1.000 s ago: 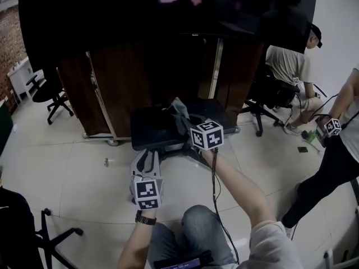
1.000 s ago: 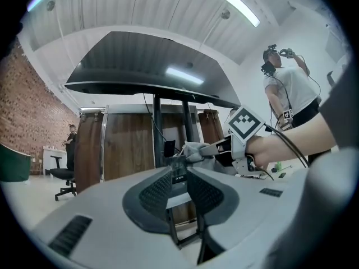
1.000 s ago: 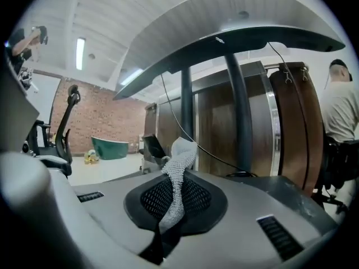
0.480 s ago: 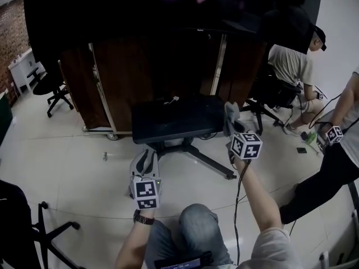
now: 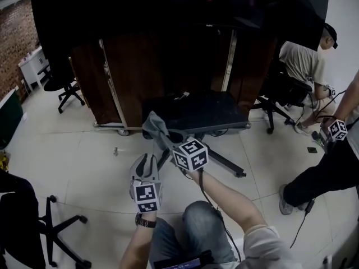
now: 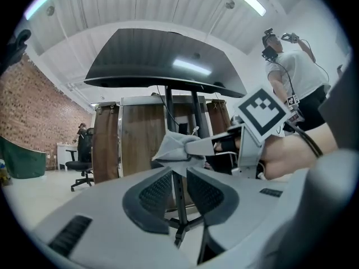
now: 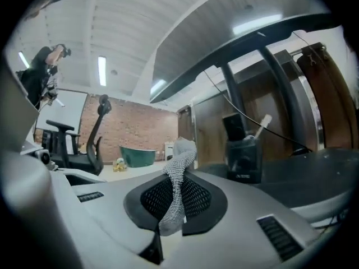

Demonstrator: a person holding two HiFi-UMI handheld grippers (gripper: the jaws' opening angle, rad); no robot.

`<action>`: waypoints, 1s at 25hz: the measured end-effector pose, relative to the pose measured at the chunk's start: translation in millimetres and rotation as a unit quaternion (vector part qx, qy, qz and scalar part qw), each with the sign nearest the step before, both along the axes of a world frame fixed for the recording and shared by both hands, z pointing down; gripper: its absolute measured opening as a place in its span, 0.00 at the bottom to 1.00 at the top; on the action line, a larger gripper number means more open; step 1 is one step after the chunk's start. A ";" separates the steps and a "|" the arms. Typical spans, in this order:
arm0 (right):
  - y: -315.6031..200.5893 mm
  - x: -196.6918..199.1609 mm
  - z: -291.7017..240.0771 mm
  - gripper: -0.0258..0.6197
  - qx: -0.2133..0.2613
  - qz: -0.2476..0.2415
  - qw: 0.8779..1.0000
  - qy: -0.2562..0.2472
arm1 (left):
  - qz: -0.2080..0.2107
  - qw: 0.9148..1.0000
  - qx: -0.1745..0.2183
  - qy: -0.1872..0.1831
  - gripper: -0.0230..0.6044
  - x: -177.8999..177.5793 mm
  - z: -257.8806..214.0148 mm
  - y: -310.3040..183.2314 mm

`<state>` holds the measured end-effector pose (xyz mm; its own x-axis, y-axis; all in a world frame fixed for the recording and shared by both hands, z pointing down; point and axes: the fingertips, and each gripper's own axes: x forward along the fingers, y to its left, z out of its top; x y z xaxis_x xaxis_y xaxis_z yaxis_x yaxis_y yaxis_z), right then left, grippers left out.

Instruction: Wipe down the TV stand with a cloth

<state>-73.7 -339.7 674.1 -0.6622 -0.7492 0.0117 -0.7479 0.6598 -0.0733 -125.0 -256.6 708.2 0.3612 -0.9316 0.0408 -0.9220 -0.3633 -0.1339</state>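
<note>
My right hand-held gripper (image 7: 178, 198) is clamped on the cloth (image 7: 179, 167), a grey rag with a fine mesh weave. It is pinched into a narrow fold between the pads, and its crumpled free end stands up past the jaw tips. In the head view the cloth is near the front left corner of the TV stand (image 5: 196, 112), by its black base shelf. My left hand-held gripper (image 6: 180, 175) sits just beside it, jaws narrowly apart with nothing between them.

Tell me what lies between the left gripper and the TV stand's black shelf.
The grey cloth, shut in the right gripper, lies between the left gripper and the shelf. The head view shows it; so does the left gripper view.
</note>
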 end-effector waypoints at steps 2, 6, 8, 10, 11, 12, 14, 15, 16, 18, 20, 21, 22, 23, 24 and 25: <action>-11.4 44.1 12.4 0.08 -0.016 0.044 0.999 -0.018 | -0.004 1.000 0.002 -0.004 0.20 -5.1 0.4 3.6; -13.1 193.8 26.6 0.08 -0.009 0.186 0.982 -0.021 | -0.004 1.000 -0.005 0.001 0.20 -12.0 9.7 2.3; -5.5 291.2 38.7 0.08 -0.005 0.285 0.959 -0.008 | 0.000 1.000 -0.011 0.005 0.20 -8.9 18.4 0.5; 11.9 384.4 58.3 0.08 -0.014 0.382 0.924 -0.004 | 0.007 1.000 -0.022 0.005 0.20 -3.8 31.8 0.5; 22.1 419.4 70.4 0.08 -0.022 0.418 0.908 0.001 | 0.010 1.000 -0.026 0.004 0.20 -2.1 37.9 0.5; 31.1 442.5 83.6 0.08 -0.029 0.442 0.896 0.011 | 0.011 1.000 -0.029 0.004 0.20 -1.2 43.6 0.3; 39.7 449.6 113.3 0.08 -0.041 0.447 0.892 0.041 | 0.011 0.999 -0.034 0.004 0.20 0.5 52.3 -0.3; 38.3 436.0 129.4 0.08 -0.045 0.433 0.899 0.059 | 0.011 0.999 -0.036 0.005 0.20 2.5 56.1 -0.4; 33.6 414.1 146.1 0.08 -0.049 0.411 0.907 0.074 | 0.013 0.999 -0.039 0.006 0.20 5.0 59.7 -0.6; 16.1 351.1 177.8 0.08 -0.052 0.360 0.927 0.092 | 0.010 0.999 -0.038 0.003 0.20 6.9 63.1 -2.0; -7.7 270.7 199.7 0.08 -0.049 0.301 0.948 0.092 | 0.004 0.999 -0.032 -0.003 0.20 2.2 64.9 -5.5; -20.6 230.8 205.1 0.08 -0.045 0.272 0.957 0.087 | 0.002 1.000 -0.028 -0.005 0.20 0.0 66.2 -8.5; -34.3 195.4 206.0 0.08 -0.039 0.246 0.965 0.082 | 0.001 1.000 -0.023 -0.008 0.20 -0.1 67.6 -12.9; -48.9 164.8 203.0 0.08 -0.032 0.222 0.971 0.077 | 0.002 1.000 -0.019 -0.010 0.20 1.9 69.0 -17.9; -64.0 138.4 197.3 0.08 -0.024 0.202 0.976 0.072 | 0.002 1.000 -0.017 -0.013 0.20 4.2 70.3 -22.9; -79.4 115.6 190.2 0.08 -0.015 0.184 0.980 0.068 | 0.001 1.000 -0.015 -0.015 0.20 5.0 71.1 -27.4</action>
